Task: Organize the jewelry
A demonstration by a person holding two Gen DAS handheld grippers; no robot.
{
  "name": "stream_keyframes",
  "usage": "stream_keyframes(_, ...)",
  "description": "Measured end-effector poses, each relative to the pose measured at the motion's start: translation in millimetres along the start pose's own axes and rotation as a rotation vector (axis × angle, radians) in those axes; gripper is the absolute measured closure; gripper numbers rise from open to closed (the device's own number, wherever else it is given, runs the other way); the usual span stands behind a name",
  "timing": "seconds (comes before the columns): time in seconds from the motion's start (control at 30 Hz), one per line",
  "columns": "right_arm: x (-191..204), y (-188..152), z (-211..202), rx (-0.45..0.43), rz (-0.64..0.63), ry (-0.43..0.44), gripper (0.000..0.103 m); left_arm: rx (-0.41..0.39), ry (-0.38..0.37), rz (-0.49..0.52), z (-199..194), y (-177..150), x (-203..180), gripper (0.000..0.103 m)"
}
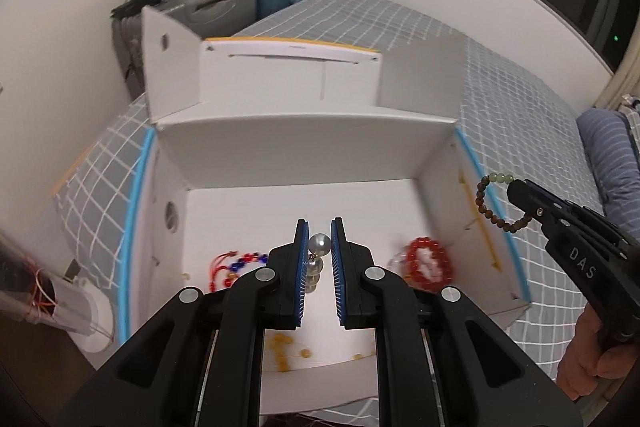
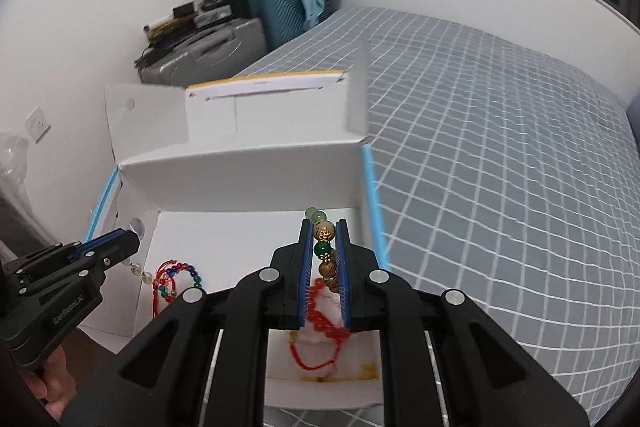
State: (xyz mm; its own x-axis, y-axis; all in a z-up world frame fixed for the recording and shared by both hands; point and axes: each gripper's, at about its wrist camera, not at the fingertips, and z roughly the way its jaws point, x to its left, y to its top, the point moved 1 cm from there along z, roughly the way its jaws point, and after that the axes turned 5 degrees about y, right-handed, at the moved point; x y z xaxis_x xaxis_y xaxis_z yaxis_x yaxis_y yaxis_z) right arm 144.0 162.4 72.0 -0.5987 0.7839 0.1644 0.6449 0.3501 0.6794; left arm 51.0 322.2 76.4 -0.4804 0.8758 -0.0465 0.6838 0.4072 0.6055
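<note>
The left gripper [image 1: 320, 259] is clamped on a pearl strand [image 1: 316, 259] hanging lengthwise between its pads; the right gripper [image 2: 324, 267] pinches a brown-and-green bead bracelet [image 2: 325, 251], its loop running along the fingers. Beyond, the open white cardboard box [image 1: 304, 151] on the checked bed [image 2: 500, 147] holds a red bead bracelet [image 1: 430, 263], a multicoloured one [image 2: 180, 279] and yellow beads [image 1: 286, 349].

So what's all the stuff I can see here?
Box: one, white with blue edges, open, on the bed.
Bed cover: one, grey with white checks.
Red bead bracelet: one, inside the box.
Multicolour bead bracelet: one, on red cord, inside the box.
Yellow beads: several, box floor near the front.
Suitcases: two, grey and teal, by the wall.
Pearl strand: one, silver-white, in the left gripper.
Brown bead bracelet: one, with green beads, in the right gripper.
</note>
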Motion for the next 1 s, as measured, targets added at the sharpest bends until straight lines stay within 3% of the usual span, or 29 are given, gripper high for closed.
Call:
stream_keyframes(0.4, 15.4, -20.8, 58.0, 0.119, -0.011, -0.013, 0.092, 0.092, 0.018, -0.031, 43.7, -13.6, 21.2, 0.092)
stream_keyframes(0.73, 16.8, -26.6, 75.7, 0.163, -0.014, -0.026, 0.09, 0.13, 0.022, -0.023, 58.4, -19.3, 29.3, 0.09)
stream_keyframes(0.8, 17.0, -26.6, 74.8, 0.162, -0.012, -0.017, 0.075, 0.127, 0.024, -0.031, 55.9, -19.3, 31.2, 0.084)
stream_keyframes(0.87, 15.1, -26.6, 66.9, 0.136, -0.012, -0.019, 0.058, 0.108, 0.037, -0.042, 48.5, -19.1, 33.4, 0.059)
stream_keyframes(1.0, 16.5, -23.3, 44.2, 0.068, -0.015, 0.003, 0.034, 0.04, 0.062, -0.046, 24.3, -19.7, 35.4, 0.038)
